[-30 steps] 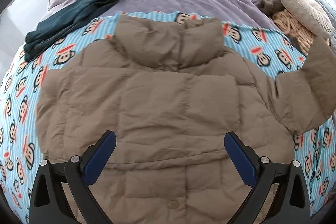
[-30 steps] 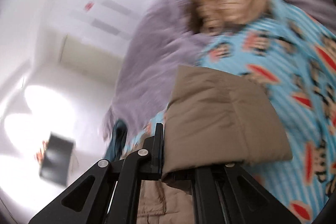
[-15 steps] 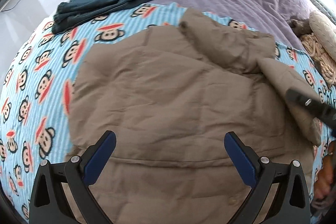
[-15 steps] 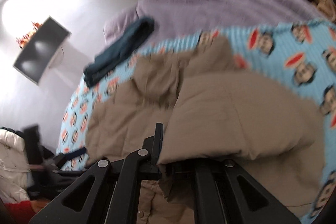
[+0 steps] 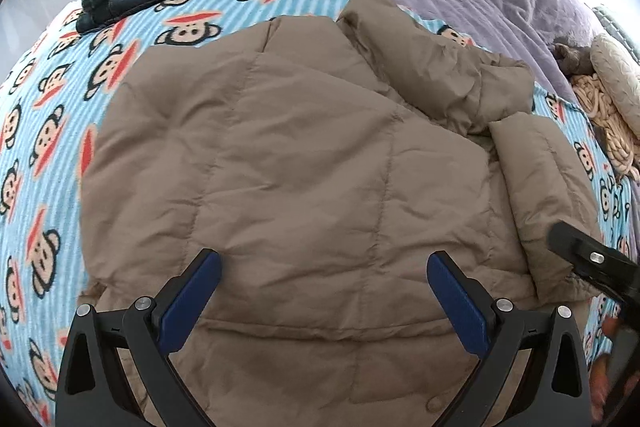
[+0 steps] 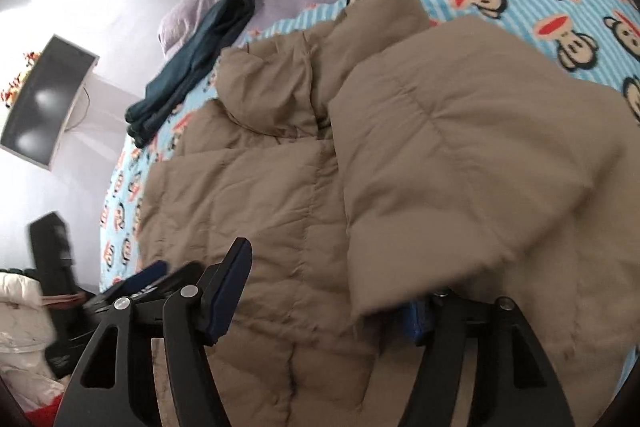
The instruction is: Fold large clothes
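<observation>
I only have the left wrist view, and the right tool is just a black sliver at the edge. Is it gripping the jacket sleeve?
Observer: No. The right tool has its jaws opening; the sleeve cuff lies loosely between them, draped over one finger, not pinched.
Operator: Is anything waiting off the bed that I can't see?
Observer: Yes, a white padded garment lies heaped past the blanket's edge, at the lower left of the right wrist view.
Operator: Anything else on that side?
Observer: A dark screen stands against the white wall there.
</observation>
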`<control>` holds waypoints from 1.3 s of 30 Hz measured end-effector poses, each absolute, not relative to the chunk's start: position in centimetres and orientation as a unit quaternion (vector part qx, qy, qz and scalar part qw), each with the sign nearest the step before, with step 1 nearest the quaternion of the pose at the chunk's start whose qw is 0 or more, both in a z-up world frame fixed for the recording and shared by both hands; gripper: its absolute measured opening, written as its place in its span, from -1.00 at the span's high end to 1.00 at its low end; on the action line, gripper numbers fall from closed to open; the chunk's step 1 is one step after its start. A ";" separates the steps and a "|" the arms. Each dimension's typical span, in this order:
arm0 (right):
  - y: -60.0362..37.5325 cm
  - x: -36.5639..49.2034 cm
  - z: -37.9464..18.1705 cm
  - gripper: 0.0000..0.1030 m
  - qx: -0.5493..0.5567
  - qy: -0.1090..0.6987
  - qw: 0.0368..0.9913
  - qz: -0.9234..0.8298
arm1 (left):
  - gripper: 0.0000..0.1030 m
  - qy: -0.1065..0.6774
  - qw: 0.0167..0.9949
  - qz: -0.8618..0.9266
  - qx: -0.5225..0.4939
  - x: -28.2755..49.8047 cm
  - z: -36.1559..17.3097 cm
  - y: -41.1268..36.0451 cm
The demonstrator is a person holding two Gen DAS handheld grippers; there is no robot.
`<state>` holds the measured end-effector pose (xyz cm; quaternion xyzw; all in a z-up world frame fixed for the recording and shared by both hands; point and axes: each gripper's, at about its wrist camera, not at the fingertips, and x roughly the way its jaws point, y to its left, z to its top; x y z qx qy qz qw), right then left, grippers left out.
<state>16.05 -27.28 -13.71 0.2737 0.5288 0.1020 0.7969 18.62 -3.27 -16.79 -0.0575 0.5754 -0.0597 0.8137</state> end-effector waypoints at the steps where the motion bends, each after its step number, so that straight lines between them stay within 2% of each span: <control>1: -28.1 15.4 -13.4 -0.34 0.288 0.523 0.797 0.091 | -1.00 0.575 0.813 -0.061 -0.062 18.7 -16.7 -3.1; 8: -34.5 15.2 -14.1 -0.34 0.452 0.466 0.760 0.023 | -1.00 0.574 0.804 -0.084 -0.133 19.6 -15.8 0.3; 10: -34.4 16.2 -13.8 0.11 0.447 0.457 0.769 0.020 | -1.00 0.569 0.806 -0.090 -0.139 19.8 -15.2 1.1; 11: -33.7 16.8 -13.5 0.73 0.430 0.462 0.776 0.023 | -1.00 0.565 0.808 -0.094 -0.138 19.9 -14.8 1.4; 12: -32.9 17.3 -13.1 0.84 0.417 0.462 0.782 0.034 | -1.00 0.561 0.810 -0.099 -0.138 19.9 -14.6 1.6; 18: -23.4 18.2 -10.5 0.84 0.236 0.491 0.826 0.142 | -1.00 0.545 0.795 -0.164 -0.207 20.5 -13.4 2.8; 21: -18.9 17.5 -11.2 0.74 0.155 0.524 0.821 0.167 | -1.00 0.546 0.779 -0.193 -0.240 20.9 -13.5 2.8; 22: -18.0 17.3 -11.6 0.61 0.143 0.533 0.817 0.169 | -1.00 0.547 0.771 -0.207 -0.251 21.0 -13.6 2.7; 24: -17.3 16.6 -12.3 -0.27 0.143 0.549 0.805 0.174 | -1.00 0.551 0.749 -0.240 -0.278 21.2 -14.1 2.4; 25: -17.4 16.1 -12.5 -0.39 0.154 0.554 0.799 0.176 | -1.00 0.555 0.737 -0.257 -0.289 21.3 -14.4 2.1; 31: -24.3 12.5 -13.3 -0.41 0.222 0.576 0.776 0.130 | -1.00 0.589 0.728 -0.243 -0.254 21.9 -16.7 0.4; 38: -37.9 8.4 -16.2 -0.41 0.411 0.558 0.721 0.002 | -1.00 0.595 0.731 -0.246 -0.227 23.6 -17.5 -2.5; 39: -38.7 8.7 -16.4 -0.41 0.431 0.547 0.717 -0.007 | -0.88 0.594 0.733 -0.247 -0.222 24.0 -17.3 -3.2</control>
